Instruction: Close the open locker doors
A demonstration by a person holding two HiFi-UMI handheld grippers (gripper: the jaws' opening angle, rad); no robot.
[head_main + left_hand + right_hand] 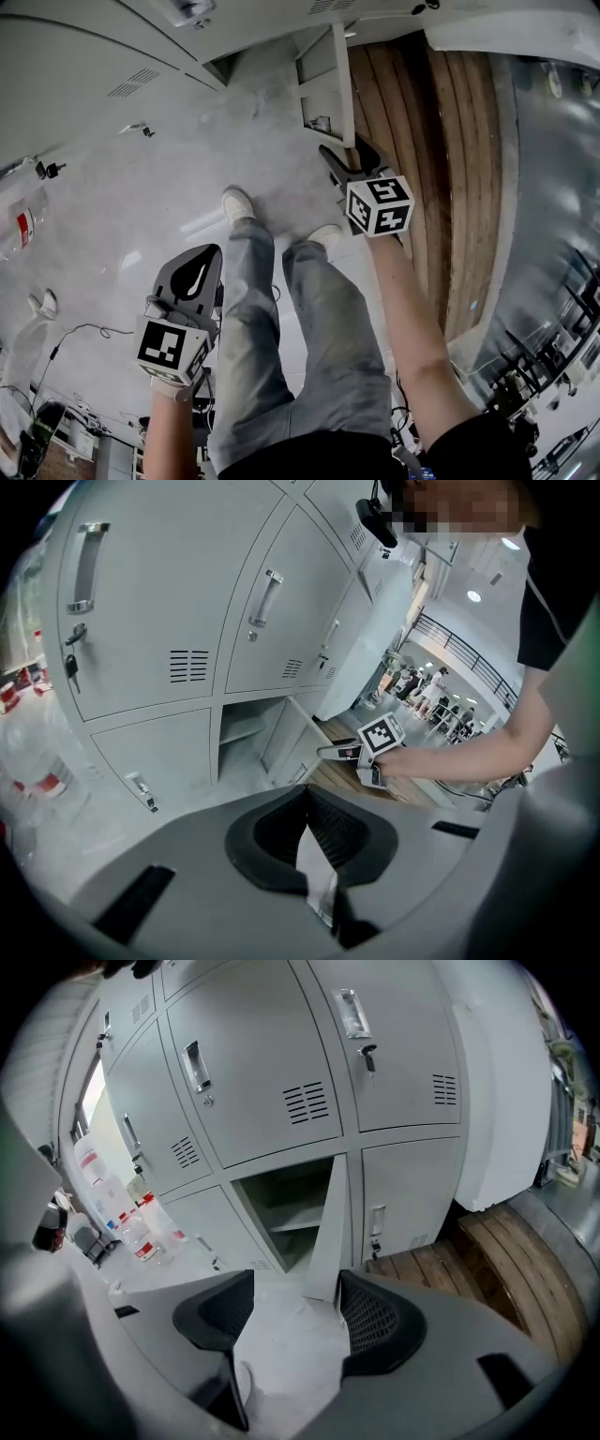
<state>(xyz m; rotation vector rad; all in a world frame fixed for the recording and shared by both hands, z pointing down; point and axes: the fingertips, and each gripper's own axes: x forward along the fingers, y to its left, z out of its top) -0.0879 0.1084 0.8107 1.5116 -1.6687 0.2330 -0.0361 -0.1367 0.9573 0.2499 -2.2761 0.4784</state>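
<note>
Right hand-held gripper (pixel 295 1309), released and empty, is near the open locker door (pixel 328 1232); next, push it shut. Left hand-held gripper (pixel 317 855) is clenched on nothing.

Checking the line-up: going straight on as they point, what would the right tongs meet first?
Most likely the free edge of the open locker door, which stands ahead in line with the gap of the open right tongs; depth is hard to judge.

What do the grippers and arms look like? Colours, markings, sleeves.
Both the left gripper and right gripper are grey with black ribbed pads. Each carries a white cube with black square markers. The right arm is bare below a short black sleeve.
</note>
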